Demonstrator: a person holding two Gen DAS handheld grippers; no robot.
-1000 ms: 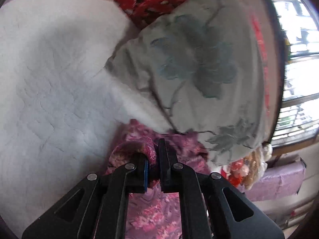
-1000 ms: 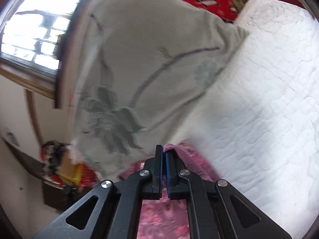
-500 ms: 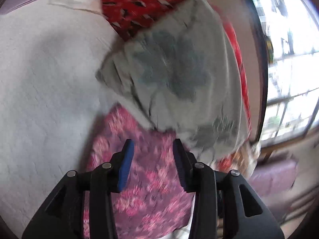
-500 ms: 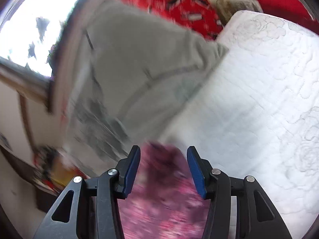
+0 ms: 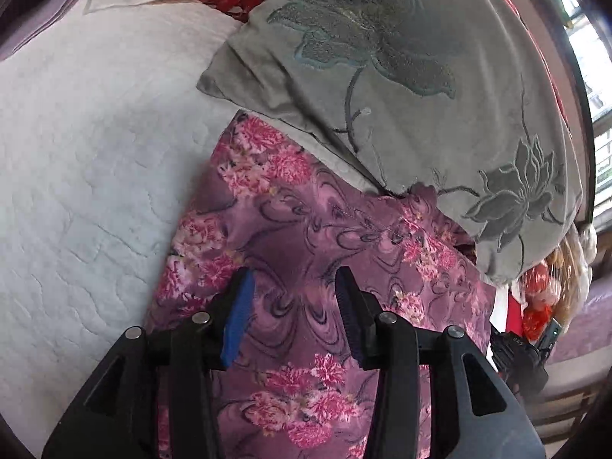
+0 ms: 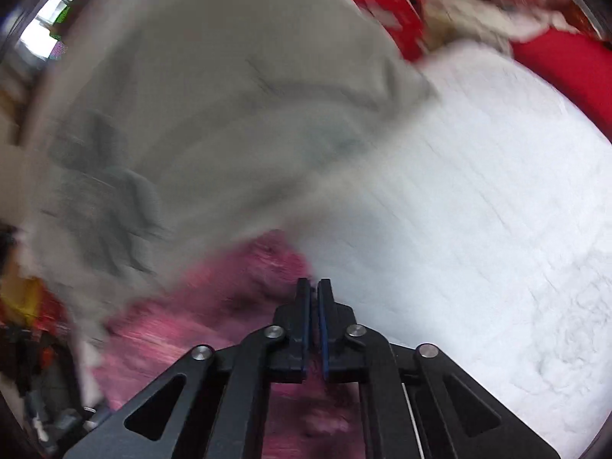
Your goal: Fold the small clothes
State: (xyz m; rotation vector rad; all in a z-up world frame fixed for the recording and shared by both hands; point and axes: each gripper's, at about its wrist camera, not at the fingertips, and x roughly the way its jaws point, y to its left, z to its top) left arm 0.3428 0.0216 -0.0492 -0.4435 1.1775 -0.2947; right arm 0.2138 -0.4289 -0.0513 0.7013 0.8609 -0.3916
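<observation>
Beside the pillow (image 5: 401, 88), the floral garment's (image 5: 306, 229) left edge borders bare quilt (image 5: 88, 176).

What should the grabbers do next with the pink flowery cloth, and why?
Probably lower the left gripper and close it on the near edge of the pink cloth for another fold. Its jaws stand open above the cloth, which lies flat, its far edge under the grey pillow.

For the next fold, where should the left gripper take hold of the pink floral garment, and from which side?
Judging by its pose, the far left corner of the pink floral garment, approached from the bare white quilt side. That corner lies exposed; the grey cushion covers the right edge. The left gripper hangs open.
</observation>
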